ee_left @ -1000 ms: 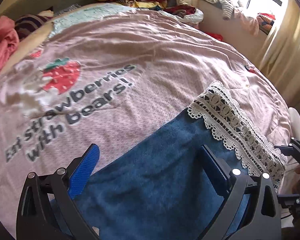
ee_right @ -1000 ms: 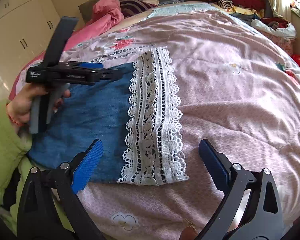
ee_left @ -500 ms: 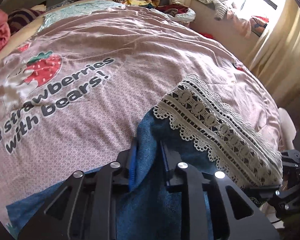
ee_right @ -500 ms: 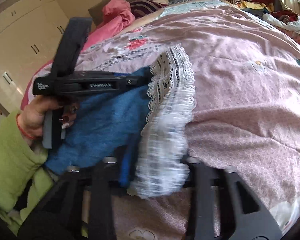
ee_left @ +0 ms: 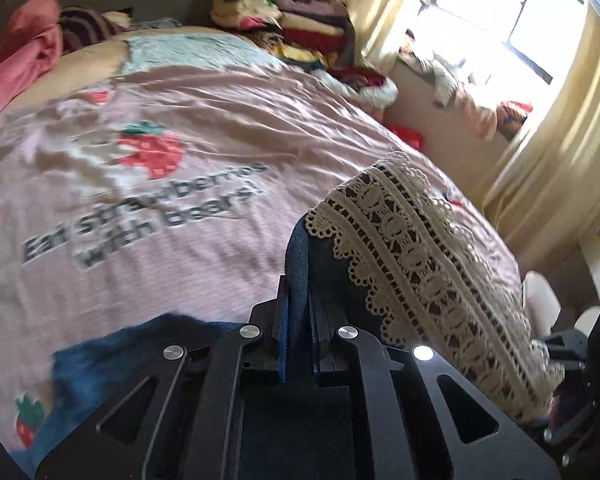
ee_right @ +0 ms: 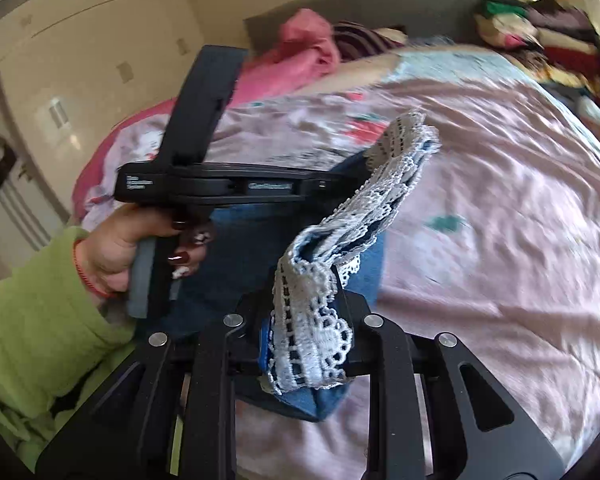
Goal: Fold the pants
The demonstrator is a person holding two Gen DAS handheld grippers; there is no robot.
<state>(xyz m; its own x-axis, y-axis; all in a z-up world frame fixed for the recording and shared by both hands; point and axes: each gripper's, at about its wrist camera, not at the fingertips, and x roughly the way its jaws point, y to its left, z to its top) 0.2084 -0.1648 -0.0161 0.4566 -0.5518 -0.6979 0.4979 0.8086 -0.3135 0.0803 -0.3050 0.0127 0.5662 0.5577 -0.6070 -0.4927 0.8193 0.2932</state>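
A: Gripping now! The left claw, spread a second ago, is pinched on the blue denim pants with a cream lace-trimmed hem.

B: And the right claw has clamped the lace hem too, bunching it.

A: So the hem end, flat before, is lifted off the pink strawberry-print bedspread; the rest trails down toward the person.

B: I'd say the fold has begun: that end likely gets carried over the waist.

A: Stacked clothes sit far behind.

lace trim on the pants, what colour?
Cream-white lace trim on blue denim pants; clearest in the left wrist view.
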